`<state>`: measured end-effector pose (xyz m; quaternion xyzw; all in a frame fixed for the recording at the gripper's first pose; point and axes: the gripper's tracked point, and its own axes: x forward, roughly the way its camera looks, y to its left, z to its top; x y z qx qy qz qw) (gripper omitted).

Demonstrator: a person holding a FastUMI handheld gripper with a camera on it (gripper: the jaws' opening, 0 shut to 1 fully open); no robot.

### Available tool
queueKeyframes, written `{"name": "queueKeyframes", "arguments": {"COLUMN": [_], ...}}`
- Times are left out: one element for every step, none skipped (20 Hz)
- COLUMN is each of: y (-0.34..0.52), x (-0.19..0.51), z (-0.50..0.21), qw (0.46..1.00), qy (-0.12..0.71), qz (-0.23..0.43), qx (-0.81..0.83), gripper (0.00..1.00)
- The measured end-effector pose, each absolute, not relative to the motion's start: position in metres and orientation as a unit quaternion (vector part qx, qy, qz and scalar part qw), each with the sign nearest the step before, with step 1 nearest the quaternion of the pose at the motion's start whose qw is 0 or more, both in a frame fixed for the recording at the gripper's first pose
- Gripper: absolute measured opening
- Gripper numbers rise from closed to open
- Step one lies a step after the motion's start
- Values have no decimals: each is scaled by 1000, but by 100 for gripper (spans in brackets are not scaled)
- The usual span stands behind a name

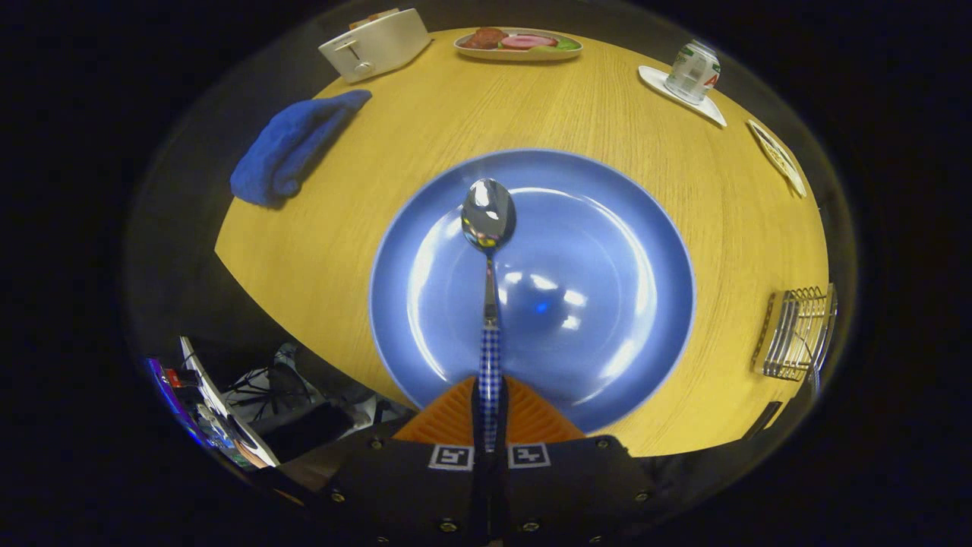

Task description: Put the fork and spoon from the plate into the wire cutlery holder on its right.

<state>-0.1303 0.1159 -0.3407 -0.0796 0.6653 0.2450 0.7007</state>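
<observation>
Item: spoon (488, 251). Being held by the gripper (490, 406), both fingers closing tight on the checked handle, with the bowl pointing straight ahead beyond the fingertips. Appearing to hang just above the blue plate (623, 228), lifted or barely so; contact with the plate impossible to judge.

Appearance: polished metal bowl, mirror-bright, narrowing to a slim metal neck, then running into a blue-and-white checked handle disappearing between the fingers.

Progress: plate lying bare apart from the spoon, no fork lying on it. Wire cutlery holder (796, 334) standing well off to the right of the fingers, on the wooden table (425, 137); contents too small to make out, so the fork's placing remaining unconfirmed. Judging the spoon's carry to the holder and its release as outstanding.
</observation>
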Motion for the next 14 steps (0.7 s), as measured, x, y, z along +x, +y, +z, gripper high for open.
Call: {"name": "queueKeyframes", "arguments": {"y": [115,115,114,113,108,104,100,96,91,86,82,77,73,69], "x": [-132,-130,-129,-127,-126,-124,-123,-123,-122,-121,-122,-122,-120,-118], "z": [-342,-341,-340,-338,-335,-330,-326,-322,-318,-315,-311,-307,-300,-294], "qw": [695,693,690,690,690,689,688,686,685,684,683,682,685,688], "qy": [669,671,671,670,668,667,667,668,669,669,670,671,669,667], "qz": [250,252,256,259,262,263,263,264,262,262,263,261,259,256], "qx": [-81,-80,-83,-89,-99,-109,-114,-119,-122,-125,-128,-130,-129,-128], "gripper": [2,2,2,2,2,2,2,2,2,2,2,2,2,2]}}
